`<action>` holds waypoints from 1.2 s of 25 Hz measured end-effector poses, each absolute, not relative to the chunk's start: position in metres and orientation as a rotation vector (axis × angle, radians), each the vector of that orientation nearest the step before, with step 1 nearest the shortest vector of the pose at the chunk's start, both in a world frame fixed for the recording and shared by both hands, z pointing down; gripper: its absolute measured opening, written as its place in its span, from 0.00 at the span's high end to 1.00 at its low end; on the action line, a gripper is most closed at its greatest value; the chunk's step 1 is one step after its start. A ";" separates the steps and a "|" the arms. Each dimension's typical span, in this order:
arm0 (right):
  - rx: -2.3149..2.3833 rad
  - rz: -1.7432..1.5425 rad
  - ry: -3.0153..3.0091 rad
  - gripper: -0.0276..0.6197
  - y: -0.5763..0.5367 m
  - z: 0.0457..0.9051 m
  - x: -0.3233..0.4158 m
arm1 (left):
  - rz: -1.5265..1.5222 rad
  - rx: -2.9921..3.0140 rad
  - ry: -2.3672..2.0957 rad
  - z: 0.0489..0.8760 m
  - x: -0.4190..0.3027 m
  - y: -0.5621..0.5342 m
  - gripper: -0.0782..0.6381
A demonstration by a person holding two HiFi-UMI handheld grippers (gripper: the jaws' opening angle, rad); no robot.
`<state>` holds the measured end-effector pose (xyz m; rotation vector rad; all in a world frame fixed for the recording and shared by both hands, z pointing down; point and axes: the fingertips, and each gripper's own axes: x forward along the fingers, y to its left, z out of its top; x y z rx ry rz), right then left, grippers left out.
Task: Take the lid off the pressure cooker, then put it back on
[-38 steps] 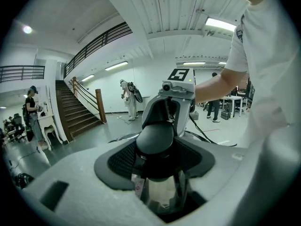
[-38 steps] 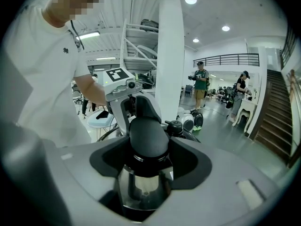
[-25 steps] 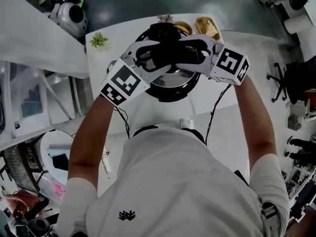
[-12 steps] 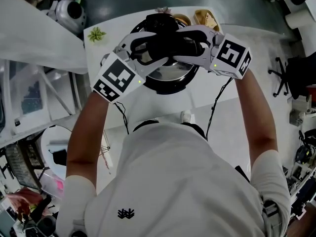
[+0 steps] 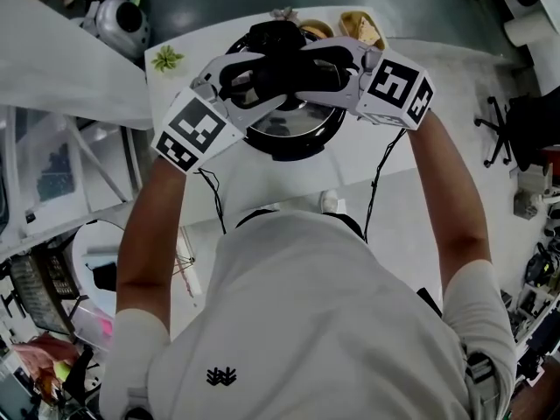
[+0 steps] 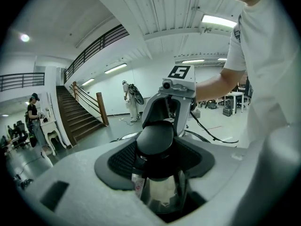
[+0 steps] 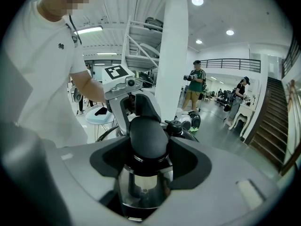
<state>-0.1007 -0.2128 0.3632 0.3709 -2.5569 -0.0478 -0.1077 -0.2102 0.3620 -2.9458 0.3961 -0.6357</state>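
Clenching the lid (image 5: 289, 122) from opposite sides, left tongs (image 5: 252, 81) and right tongs (image 5: 317, 68) meet near the table's (image 5: 385, 151) far edge.

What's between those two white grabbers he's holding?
The pressure cooker, in the head view: the left gripper and right gripper each clamp a black handle on it.

Lid (image 5: 282, 128) is gleaming silver under a black knob (image 7: 148, 135); left gripper (image 6: 157, 157) and right gripper (image 7: 148, 161) are showing white, cubes (image 5: 194, 129) black-and-white squared.

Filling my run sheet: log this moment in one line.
left tool, right tool: shut on lid handle | lid: over cooker
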 end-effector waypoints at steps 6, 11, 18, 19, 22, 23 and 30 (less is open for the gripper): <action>0.329 -0.017 -2.539 0.53 -0.214 0.372 -0.101 | -0.605 -3.002 0.466 0.374 -0.111 -0.213 0.53; 0.311 0.006 -2.617 0.53 -0.218 0.352 -0.099 | -0.469 -3.102 0.475 0.357 -0.108 -0.216 0.53; 0.313 -0.051 -2.628 0.53 -0.216 0.338 -0.098 | -0.512 -3.033 0.486 0.341 -0.108 -0.214 0.53; 0.313 -0.057 -2.625 0.53 -0.216 0.339 -0.099 | -0.520 -3.027 0.491 0.342 -0.108 -0.214 0.53; 0.309 -0.057 -2.617 0.53 -0.213 0.339 -0.099 | -0.531 -3.025 0.486 0.342 -0.107 -0.211 0.53; 0.311 -0.056 -2.618 0.54 -0.212 0.338 -0.099 | -0.531 -3.026 0.481 0.341 -0.108 -0.210 0.53; 0.328 -0.083 -2.638 0.54 -0.206 0.333 -0.095 | -0.547 -3.001 0.459 0.337 -0.104 -0.205 0.53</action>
